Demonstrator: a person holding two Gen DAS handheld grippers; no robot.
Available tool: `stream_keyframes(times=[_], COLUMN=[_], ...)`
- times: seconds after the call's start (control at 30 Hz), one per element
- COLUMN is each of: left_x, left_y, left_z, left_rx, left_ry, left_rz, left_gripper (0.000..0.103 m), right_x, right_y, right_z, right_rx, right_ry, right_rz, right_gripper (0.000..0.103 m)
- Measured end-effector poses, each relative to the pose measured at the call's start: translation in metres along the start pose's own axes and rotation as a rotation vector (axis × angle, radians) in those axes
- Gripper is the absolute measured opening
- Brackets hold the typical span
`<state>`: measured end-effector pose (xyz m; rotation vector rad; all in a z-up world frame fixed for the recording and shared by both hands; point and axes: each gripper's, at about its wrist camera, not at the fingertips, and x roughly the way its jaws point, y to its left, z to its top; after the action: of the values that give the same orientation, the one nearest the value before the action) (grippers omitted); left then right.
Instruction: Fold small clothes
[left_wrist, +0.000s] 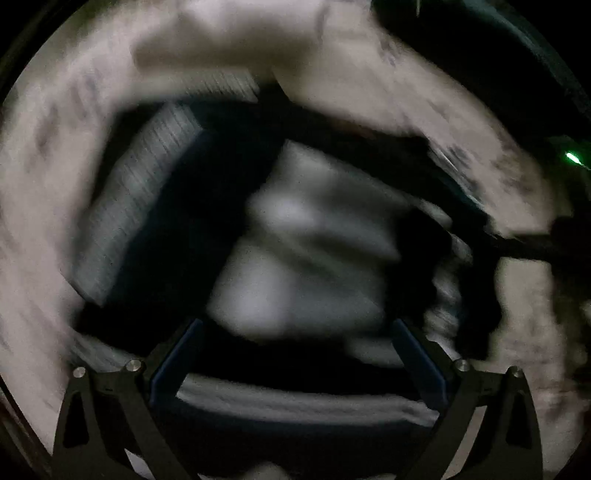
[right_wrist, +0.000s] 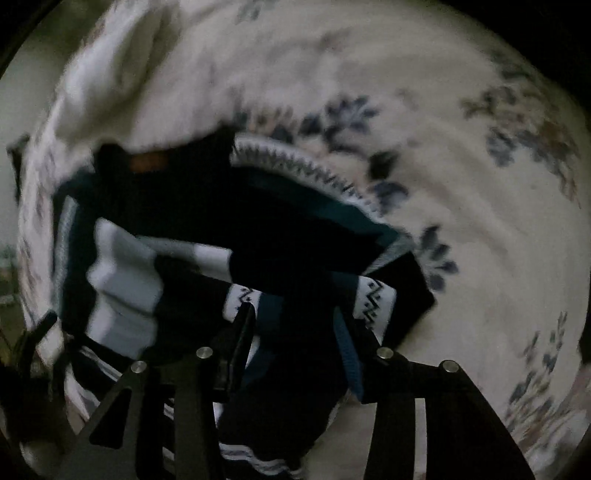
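Nearest the right wrist camera, the right gripper (right_wrist: 295, 325) has its two fingers close together with dark knit fabric bunched between them; whether they truly pinch it cannot be told. That fabric belongs to a navy, teal and white sweater (right_wrist: 207, 236) with zigzag-patterned bands, heaped on a floral bedspread (right_wrist: 461, 177). An orange-brown neck label (right_wrist: 147, 162) shows at the far end, its writing too blurred to read. The garment's long axis runs from the gripper up and left toward that label. From the left wrist camera, the left gripper (left_wrist: 295, 332) stands with fingers wide apart, holding nothing, directly above the sweater (left_wrist: 303, 240). Heavy blur obscures detail here. Beyond lies a pale folded cloth (right_wrist: 110, 85).
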<state>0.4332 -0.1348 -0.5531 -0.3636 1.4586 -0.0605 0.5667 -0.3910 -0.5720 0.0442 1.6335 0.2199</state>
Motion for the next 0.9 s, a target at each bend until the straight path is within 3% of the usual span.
stream_keyframes(times=[0.1,0.17,0.27,0.4,0.5,0.53,0.57,0.63,0.7,0.8,0.83,0.9], left_x=[0.037,0.054,0.055,0.025,0.008,0.004,0.001,-0.007,-0.020,-0.037,-0.038,-0.040], left_y=[0.002,0.002,0.001,0.008,0.036,0.047,0.059,0.081,0.101,0.118,0.121,0.129], left_z=[-0.024,-0.036,-0.041,-0.035,-0.027,-0.025,-0.023,-0.015,-0.008,-0.001,0.001,0.009], left_rx=[-0.278,-0.421,-0.480,-0.314,-0.269,-0.264,-0.263,-0.264,-0.270,-0.263,-0.261,-0.265], left_ry=[0.183,0.226,0.213,0.079,0.003,-0.013,-0.020,-0.030,-0.070,-0.124,-0.132,-0.143], left_rz=[-0.278,-0.395,-0.438,-0.248,-0.121,-0.083,-0.050,-0.010,0.023,0.075,0.089,0.117], left_gripper=[0.103,0.103,0.103,0.103,0.103,0.103,0.103,0.103,0.103,0.103,0.103,0.103], right_x=[0.008,0.001,-0.014,-0.026,-0.012,-0.006,-0.002,0.003,-0.017,-0.044,-0.044,-0.021], right_y=[0.001,-0.005,-0.023,-0.046,-0.047,-0.044,-0.042,-0.037,-0.032,-0.036,-0.041,-0.044], right_z=[0.006,0.005,-0.004,-0.035,-0.064,-0.070,-0.076,-0.090,-0.098,-0.113,-0.118,-0.123], right_rx=[-0.020,0.013,0.129,0.262,0.315,0.323,0.328,0.355,0.376,0.378,0.386,0.339], right_ry=[0.034,0.026,0.014,0.001,0.022,0.014,-0.016,-0.055,-0.148,-0.235,-0.224,-0.103], right_rz=[0.005,0.033,0.098,0.159,0.226,0.242,0.260,0.301,0.409,0.415,0.398,0.293], right_gripper=[0.046,0.046,0.046,0.046,0.046,0.032,0.005,0.004,0.004,0.004,0.004,0.004])
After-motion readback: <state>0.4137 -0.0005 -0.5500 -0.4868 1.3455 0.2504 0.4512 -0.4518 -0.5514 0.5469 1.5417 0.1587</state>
